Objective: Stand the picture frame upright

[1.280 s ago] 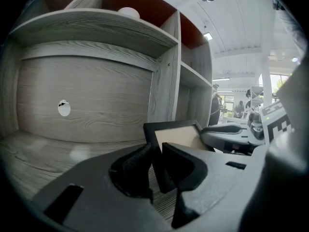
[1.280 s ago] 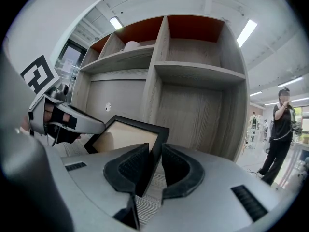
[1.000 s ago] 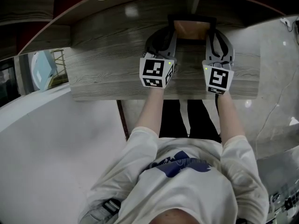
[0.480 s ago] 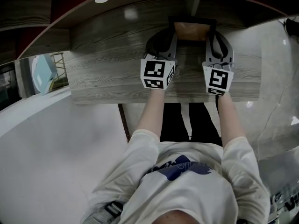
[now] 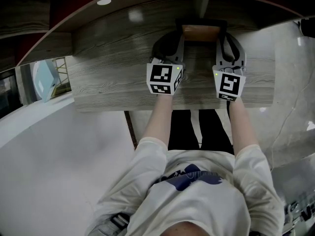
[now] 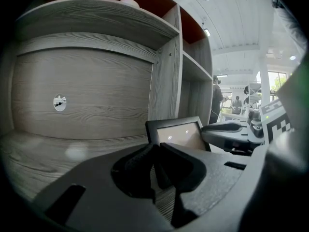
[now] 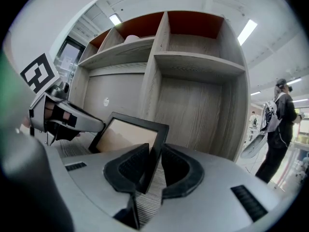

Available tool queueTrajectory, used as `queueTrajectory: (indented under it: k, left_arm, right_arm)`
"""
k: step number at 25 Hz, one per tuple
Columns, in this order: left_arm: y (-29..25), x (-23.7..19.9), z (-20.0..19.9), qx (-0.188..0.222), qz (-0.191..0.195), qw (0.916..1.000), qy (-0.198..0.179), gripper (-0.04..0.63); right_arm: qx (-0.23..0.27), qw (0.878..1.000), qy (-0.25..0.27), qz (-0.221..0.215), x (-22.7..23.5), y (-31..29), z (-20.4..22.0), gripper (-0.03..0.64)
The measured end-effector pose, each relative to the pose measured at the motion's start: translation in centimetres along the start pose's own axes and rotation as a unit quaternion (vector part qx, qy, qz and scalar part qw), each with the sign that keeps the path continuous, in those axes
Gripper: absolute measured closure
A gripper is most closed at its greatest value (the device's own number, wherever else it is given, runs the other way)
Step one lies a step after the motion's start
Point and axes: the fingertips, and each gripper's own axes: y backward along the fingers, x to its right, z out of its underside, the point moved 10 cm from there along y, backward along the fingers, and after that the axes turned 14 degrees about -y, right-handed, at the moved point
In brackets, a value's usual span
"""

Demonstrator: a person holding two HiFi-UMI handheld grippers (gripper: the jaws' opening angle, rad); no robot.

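A black picture frame (image 5: 201, 31) with a tan inside stands roughly upright on its lower edge on the grey wood shelf board (image 5: 113, 77), close to the upright divider. My left gripper (image 5: 174, 36) is on the frame's left side. In the left gripper view the frame's (image 6: 176, 132) left edge runs down between the jaws of the left gripper (image 6: 155, 161), which have just been closing on it. My right gripper (image 5: 225, 37) is shut on the frame's right edge. In the right gripper view that edge of the frame (image 7: 126, 135) sits between the right gripper's (image 7: 154, 166) pads.
The shelf unit has an upright divider (image 6: 166, 71), upper compartments (image 7: 198, 47) and a back panel with a round hole (image 6: 59, 103). The board's front edge (image 5: 172, 103) is just behind both hands. A pale blue object (image 5: 44, 77) lies far left. A person (image 7: 280, 124) stands at the right.
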Motion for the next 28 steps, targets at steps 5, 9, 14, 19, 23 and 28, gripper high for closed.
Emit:
queueTrajectory:
  k: [5, 9, 14, 19, 23, 28]
  left_arm:
    - [-0.24, 0.00, 0.25, -0.004, -0.002, 1.0000, 0.002, 0.549]
    - [-0.30, -0.04, 0.23, -0.003, -0.003, 1.0000, 0.003, 0.549]
    - [-0.33, -0.06, 0.24, -0.002, -0.001, 1.0000, 0.005, 0.549]
    - [-0.43, 0.00, 0.28, 0.001, 0.003, 1.0000, 0.008, 0.549]
    - [-0.52, 0.13, 0.35, 0.003, 0.006, 0.9999, 0.012, 0.549]
    - [-0.58, 0.23, 0.21, 0.003, 0.010, 0.9999, 0.010, 0.545]
  right_arm:
    - [-0.006, 1.000, -0.002, -0.001, 0.12, -0.14, 0.14, 0.541]
    - [-0.008, 1.000, -0.003, -0.002, 0.19, -0.14, 0.08, 0.543]
    - [-0.012, 1.000, -0.006, -0.003, 0.27, -0.23, 0.10, 0.543]
    - [-0.014, 1.000, -0.014, -0.003, 0.32, -0.15, 0.17, 0.541]
    - [-0.016, 1.000, -0.019, -0.005, 0.42, -0.17, 0.22, 0.541]
    - [-0.012, 1.000, -0.018, -0.009, 0.34, -0.10, 0.09, 0.541]
